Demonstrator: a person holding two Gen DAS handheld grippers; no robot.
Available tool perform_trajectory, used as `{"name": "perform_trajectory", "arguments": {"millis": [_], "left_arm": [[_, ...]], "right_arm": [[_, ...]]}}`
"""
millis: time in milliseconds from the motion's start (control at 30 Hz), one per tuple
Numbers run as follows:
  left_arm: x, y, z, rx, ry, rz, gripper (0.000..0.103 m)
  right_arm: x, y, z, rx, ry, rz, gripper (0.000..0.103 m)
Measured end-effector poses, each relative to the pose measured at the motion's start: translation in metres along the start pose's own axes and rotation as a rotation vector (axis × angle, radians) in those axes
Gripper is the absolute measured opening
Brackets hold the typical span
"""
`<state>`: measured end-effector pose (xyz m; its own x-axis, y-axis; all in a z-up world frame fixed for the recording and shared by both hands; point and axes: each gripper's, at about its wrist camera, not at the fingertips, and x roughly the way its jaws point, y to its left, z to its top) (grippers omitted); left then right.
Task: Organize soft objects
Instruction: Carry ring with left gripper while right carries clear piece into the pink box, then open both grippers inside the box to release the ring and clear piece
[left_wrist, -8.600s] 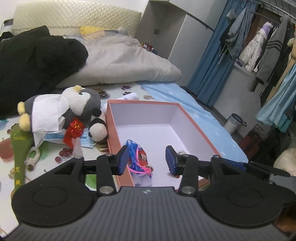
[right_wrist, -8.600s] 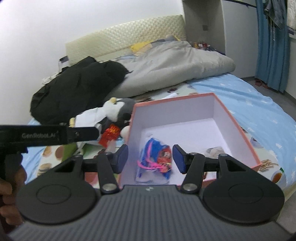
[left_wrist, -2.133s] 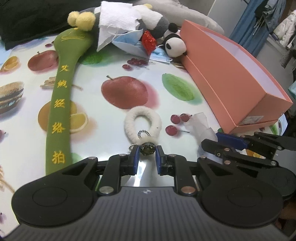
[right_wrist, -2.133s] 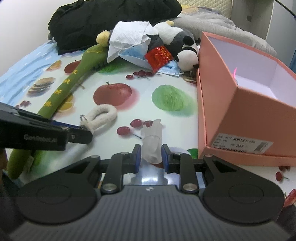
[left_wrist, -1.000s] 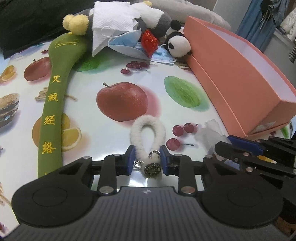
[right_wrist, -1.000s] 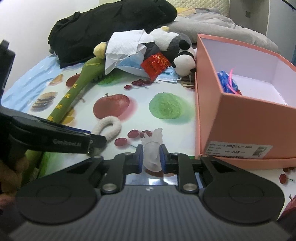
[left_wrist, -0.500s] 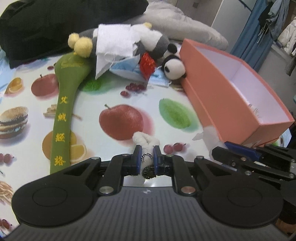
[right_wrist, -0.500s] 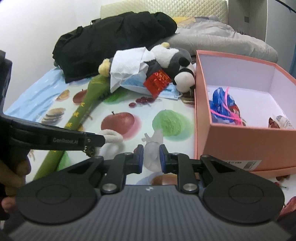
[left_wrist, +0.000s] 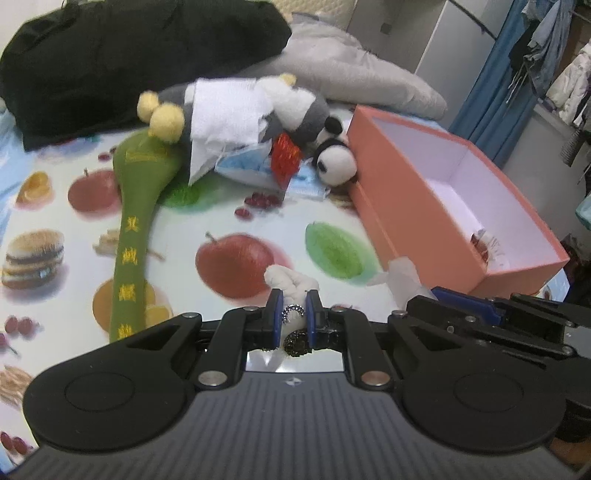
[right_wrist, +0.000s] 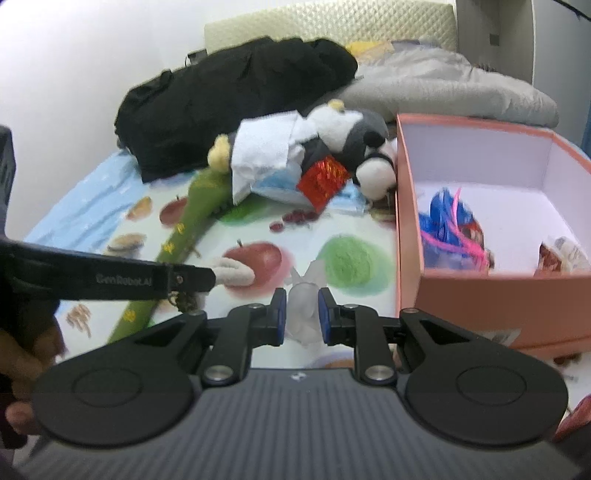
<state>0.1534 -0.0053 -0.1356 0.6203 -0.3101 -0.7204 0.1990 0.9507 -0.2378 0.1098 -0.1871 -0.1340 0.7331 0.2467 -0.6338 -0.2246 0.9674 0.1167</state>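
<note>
**Both tools loaded, held above the fruit-print sheet**

The left tool is clenched on a white fluffy loop with a small metal chain at its base; the loop is clear of the fruit-print sheet on the bed. The right tool is clenched on a crumpled clear plastic piece, also off the sheet. The pink box stands open just to the right of both tools, holding a blue and pink bundle and a small wrapper. At the box's far left corner lie a panda toy, a grey plush under a white tissue, a red foil packet and a long green cushion stick. A black garment lies behind them.
</note>
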Motion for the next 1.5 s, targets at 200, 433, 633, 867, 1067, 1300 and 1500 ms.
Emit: {"name": "perform_trajectory", "arguments": {"millis": [200, 433, 633, 867, 1067, 1300, 1500], "left_arm": [[-0.027, -0.021, 0.025, 0.011, -0.058, -0.027, 0.016], [-0.050, -0.047, 0.063, 0.006, -0.130, -0.066, 0.016], [-0.054, -0.079, 0.101, 0.020, -0.170, -0.114, 0.016], [-0.017, -0.129, 0.129, 0.045, -0.125, -0.178, 0.016], [0.046, -0.172, 0.138, 0.078, -0.026, -0.214, 0.016], [0.117, -0.197, 0.128, 0.157, 0.115, -0.183, 0.016], [0.149, -0.202, 0.120, 0.174, 0.182, -0.152, 0.016]], "right_arm": [[-0.022, 0.000, 0.027, -0.005, -0.048, 0.010, 0.022], [-0.051, -0.015, 0.068, 0.010, -0.129, -0.019, 0.022], [-0.066, -0.042, 0.098, 0.015, -0.175, -0.060, 0.022], [-0.065, -0.096, 0.114, 0.065, -0.159, -0.131, 0.022], [-0.043, -0.151, 0.108, 0.141, -0.073, -0.187, 0.022], [-0.002, -0.200, 0.081, 0.224, 0.069, -0.211, 0.024], [0.019, -0.225, 0.068, 0.271, 0.128, -0.219, 0.025]]}}
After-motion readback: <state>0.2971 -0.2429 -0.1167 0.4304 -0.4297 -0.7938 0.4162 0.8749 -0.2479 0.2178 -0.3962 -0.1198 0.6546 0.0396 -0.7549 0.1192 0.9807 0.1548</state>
